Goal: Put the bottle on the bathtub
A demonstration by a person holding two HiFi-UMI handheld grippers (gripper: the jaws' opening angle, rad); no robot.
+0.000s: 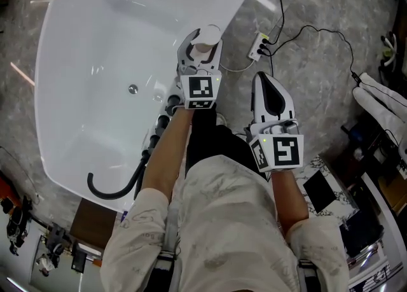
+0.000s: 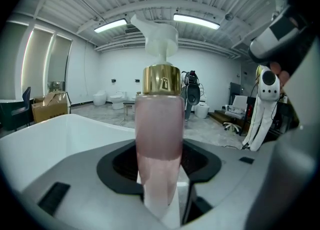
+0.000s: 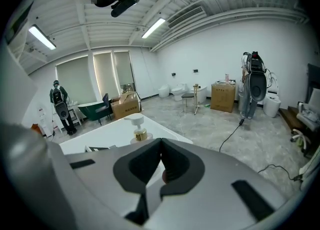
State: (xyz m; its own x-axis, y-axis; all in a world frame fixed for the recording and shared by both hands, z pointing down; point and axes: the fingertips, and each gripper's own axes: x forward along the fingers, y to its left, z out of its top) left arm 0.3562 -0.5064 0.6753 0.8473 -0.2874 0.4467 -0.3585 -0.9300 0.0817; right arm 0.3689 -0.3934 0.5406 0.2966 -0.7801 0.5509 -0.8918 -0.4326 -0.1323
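A pink pump bottle (image 1: 205, 48) with a gold collar and a white pump head stands upright between the jaws of my left gripper (image 1: 203, 40), which is shut on it. The bottle is at the right-hand rim of the white bathtub (image 1: 95, 36). In the left gripper view the bottle (image 2: 159, 134) fills the middle, held low on its body by the gripper (image 2: 160, 169), with the tub's rim (image 2: 55, 134) to its left. My right gripper (image 1: 262, 81) hangs over the floor beside the tub, shut and empty. The right gripper (image 3: 161, 146) looks towards the bottle (image 3: 137, 128) and the tub (image 3: 100, 136).
A white power strip (image 1: 257, 46) with black cables lies on the grey floor right of the tub. A black curved hose (image 1: 117, 186) and dark tap knobs (image 1: 166, 111) sit on the tub's near rim. White bags (image 1: 381, 103) and shelving stand at the right.
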